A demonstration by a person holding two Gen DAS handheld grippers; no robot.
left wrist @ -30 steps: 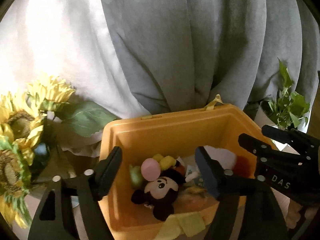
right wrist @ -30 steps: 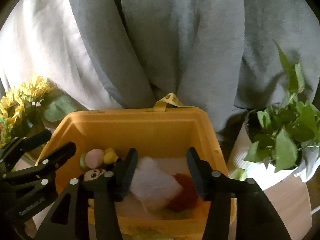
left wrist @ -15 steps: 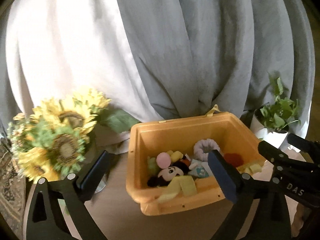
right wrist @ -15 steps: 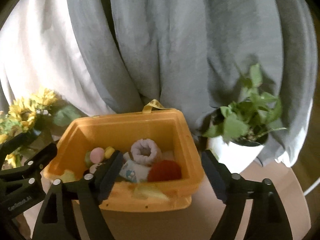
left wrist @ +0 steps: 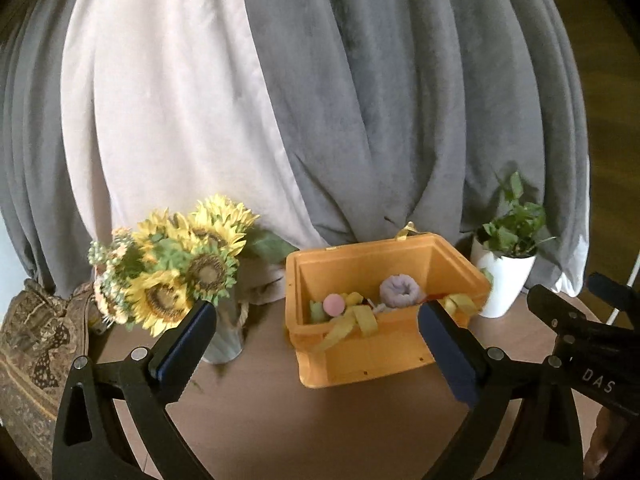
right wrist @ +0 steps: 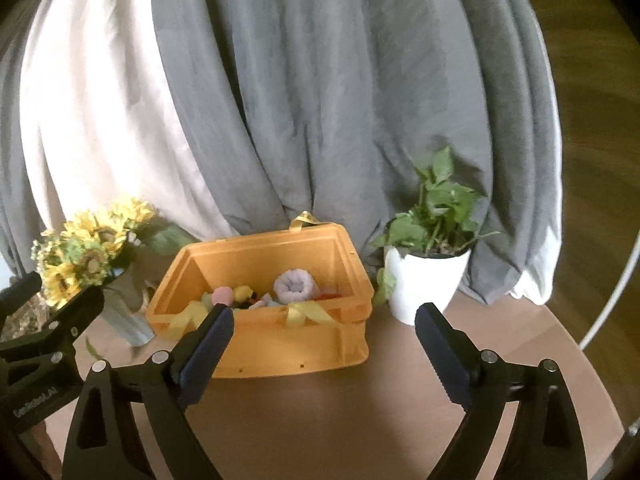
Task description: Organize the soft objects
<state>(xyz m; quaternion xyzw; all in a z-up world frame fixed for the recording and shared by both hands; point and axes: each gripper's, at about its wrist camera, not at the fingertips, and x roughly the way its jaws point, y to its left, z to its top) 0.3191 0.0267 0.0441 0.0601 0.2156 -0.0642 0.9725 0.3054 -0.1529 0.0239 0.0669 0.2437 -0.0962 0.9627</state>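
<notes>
On the brown worktop [right wrist: 320, 420], between sunflowers [left wrist: 180, 264] and a potted plant [right wrist: 428, 256], sits the orange bin [right wrist: 280, 344] holding soft toys [right wrist: 294, 286]. Left claw [left wrist: 316, 340] gapes empty; right claw [right wrist: 324, 340] is opening, nothing between its jaws.

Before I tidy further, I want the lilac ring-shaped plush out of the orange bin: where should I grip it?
Grip the lilac ring plush across its rim from above; it sits on top of the pile, and the orange bin walls block any side approach.
</notes>
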